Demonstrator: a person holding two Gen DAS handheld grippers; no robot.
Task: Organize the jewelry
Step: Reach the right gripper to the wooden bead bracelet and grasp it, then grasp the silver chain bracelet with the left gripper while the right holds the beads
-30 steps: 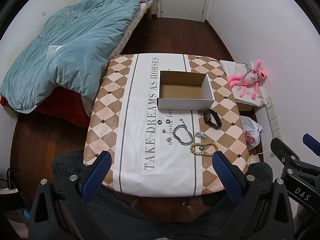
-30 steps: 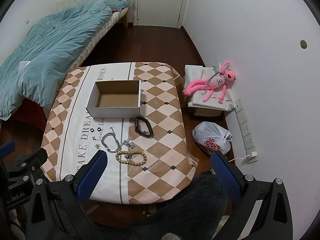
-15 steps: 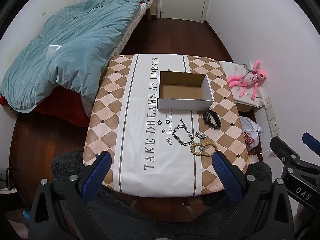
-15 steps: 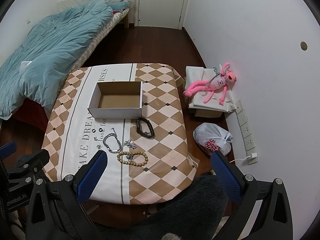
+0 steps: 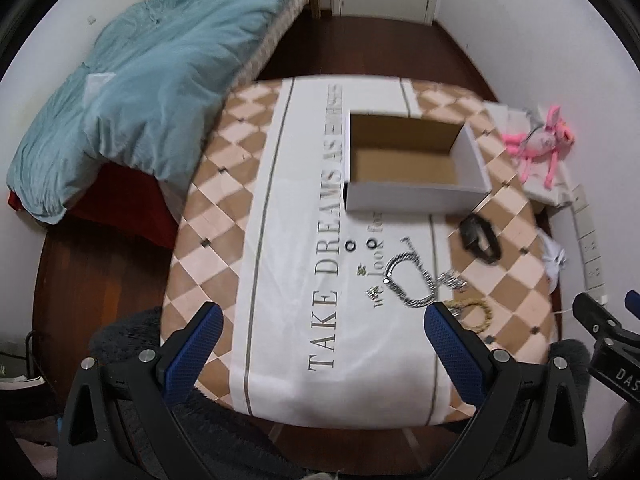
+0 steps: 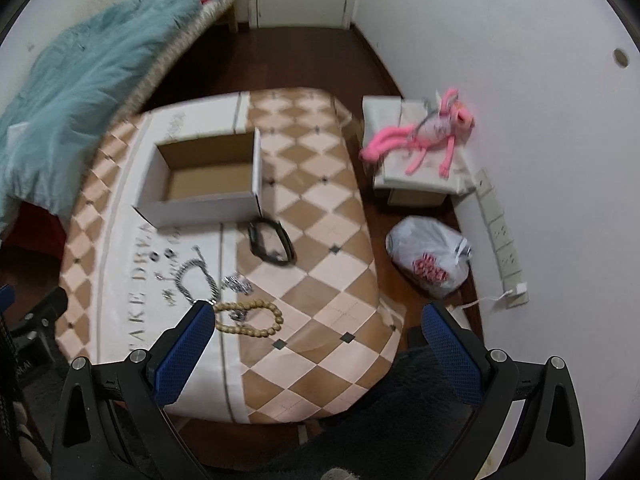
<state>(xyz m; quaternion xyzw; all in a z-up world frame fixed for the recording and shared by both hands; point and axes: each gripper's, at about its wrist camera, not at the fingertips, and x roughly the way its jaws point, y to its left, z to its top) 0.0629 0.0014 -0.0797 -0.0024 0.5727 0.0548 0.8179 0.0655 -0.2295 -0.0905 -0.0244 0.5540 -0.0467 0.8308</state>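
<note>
An open, empty cardboard box [image 5: 412, 168] [image 6: 208, 184] stands on the checkered tablecloth. In front of it lie a black watch band [image 5: 480, 238] [image 6: 270, 242], a silver chain [image 5: 412, 280] [image 6: 198, 276], a small silver piece [image 6: 238, 283], a wooden bead bracelet [image 6: 250, 318] [image 5: 472, 312] and two small dark rings [image 5: 360, 245]. My left gripper [image 5: 324, 332] is open and empty above the table's near edge. My right gripper [image 6: 320, 332] is open and empty, its left finger beside the beads.
A bed with a teal duvet [image 5: 140, 80] stands left of the table. A pink plush toy [image 6: 424, 136] lies on a white box by the right wall, with a white plastic bag [image 6: 430, 256] on the floor. A dark fluffy seat [image 6: 400, 420] is below.
Both grippers have moved forward and down toward the table, so the jewelry and box look larger. The frames are now motion-blurred. Both grippers stay open.
</note>
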